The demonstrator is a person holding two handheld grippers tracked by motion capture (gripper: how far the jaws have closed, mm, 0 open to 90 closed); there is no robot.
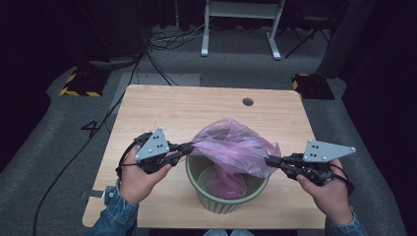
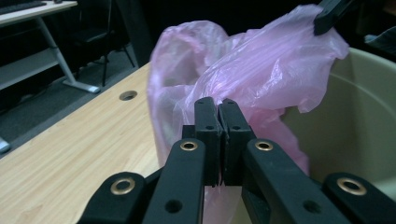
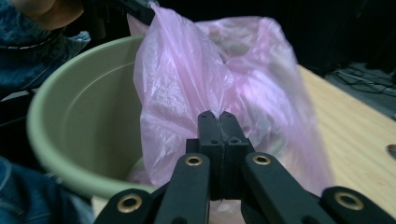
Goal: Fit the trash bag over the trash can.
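Observation:
A thin pink plastic bag [image 1: 231, 147] is stretched over a pale green ribbed bin [image 1: 223, 200] standing near the table's front edge; part of the bag hangs down inside the bin. My left gripper [image 1: 188, 147] is shut on the bag's left edge, just above the bin's left rim. My right gripper [image 1: 269, 160] is shut on the bag's right edge, at the bin's right rim. In the left gripper view the closed jaws pinch the pink bag [image 2: 243, 70] with the bin [image 2: 359, 121] to the right. The right gripper view has the bag [image 3: 210, 88] pinched beside the bin [image 3: 79, 116].
The bin stands on a light wooden table [image 1: 162, 113] with a round cable hole [image 1: 248, 102] near its far edge. Beyond the table lie floor cables [image 1: 167, 42], a white desk frame [image 1: 241, 24] and yellow-black striped bases [image 1: 81, 86].

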